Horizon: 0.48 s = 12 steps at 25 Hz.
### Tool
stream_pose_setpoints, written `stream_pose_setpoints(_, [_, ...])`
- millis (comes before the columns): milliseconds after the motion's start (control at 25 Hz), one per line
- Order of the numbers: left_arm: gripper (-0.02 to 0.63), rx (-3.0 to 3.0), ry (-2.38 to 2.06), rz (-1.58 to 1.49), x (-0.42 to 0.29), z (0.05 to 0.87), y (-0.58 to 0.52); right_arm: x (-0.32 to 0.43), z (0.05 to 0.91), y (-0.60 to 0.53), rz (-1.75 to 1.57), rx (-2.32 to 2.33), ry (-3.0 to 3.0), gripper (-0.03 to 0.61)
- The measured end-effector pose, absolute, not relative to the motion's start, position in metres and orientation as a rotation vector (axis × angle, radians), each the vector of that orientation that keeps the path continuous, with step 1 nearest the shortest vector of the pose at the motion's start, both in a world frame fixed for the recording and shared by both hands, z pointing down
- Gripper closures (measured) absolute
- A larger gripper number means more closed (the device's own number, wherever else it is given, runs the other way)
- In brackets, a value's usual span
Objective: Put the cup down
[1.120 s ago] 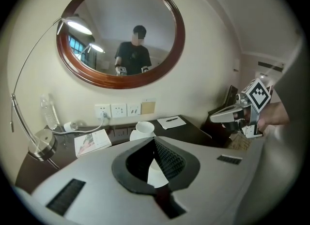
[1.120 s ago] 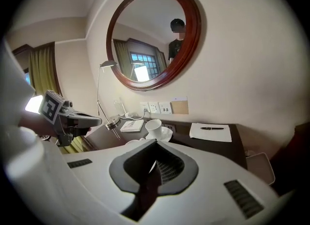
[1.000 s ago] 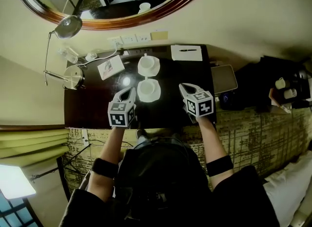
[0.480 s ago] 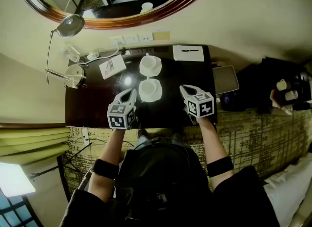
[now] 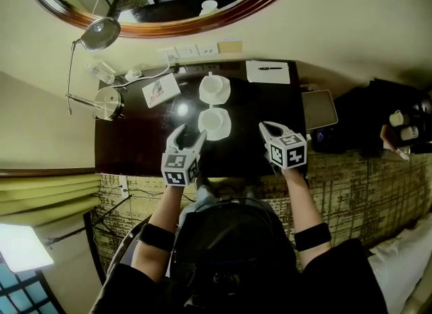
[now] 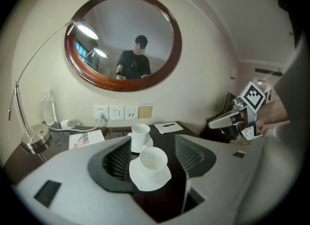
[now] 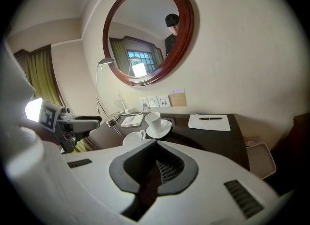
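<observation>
Head view: at centre left, the left gripper (image 5: 189,135) has just been opening its jaws. They stand spread, with the cup (image 5: 214,123) on its saucer (image 5: 225,130) just beyond the tips, untouched. The right gripper (image 5: 268,127) is pressed together, empty.

Left gripper view: a second cup (image 6: 139,136) stands behind, with a notepad (image 6: 166,127) further back.

Right gripper view: a lamp (image 7: 113,119) stands at centre left.

The desk (image 5: 135,144) is glossy dark brown. The near cup (image 5: 214,121) and far cup (image 5: 213,86) are plain white, like the far-right notepad (image 5: 268,74) under its black pen (image 5: 269,68). The mirror frame (image 5: 169,31) is reddish brown and the wall (image 5: 351,22) cream. The lamp (image 5: 108,103) is silver, and the carpet (image 5: 364,171) olive-yellow with dark crossing lines. The left curtain (image 5: 40,194) is yellow-green.
</observation>
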<state>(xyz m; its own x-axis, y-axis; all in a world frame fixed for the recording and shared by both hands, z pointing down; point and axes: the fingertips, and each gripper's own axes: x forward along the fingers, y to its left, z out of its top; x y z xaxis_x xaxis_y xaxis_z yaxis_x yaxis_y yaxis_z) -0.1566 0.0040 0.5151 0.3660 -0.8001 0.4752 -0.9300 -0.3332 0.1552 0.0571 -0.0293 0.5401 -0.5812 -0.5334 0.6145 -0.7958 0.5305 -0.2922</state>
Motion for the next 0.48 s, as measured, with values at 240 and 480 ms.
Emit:
stream_pose_setpoints(240, [0.065, 2.251, -1.423, 0.537, -0.151, 0.570, 0.005, 0.066, 0.555, -0.025, 0.800, 1.160, -2.279, 0.578])
stream_pose_setpoints(480, [0.012, 2.268, -1.302, 0.619, -0.139, 0.625, -0.001, 0.067, 0.575, -0.025, 0.855, 1.231, -2.252, 0.578])
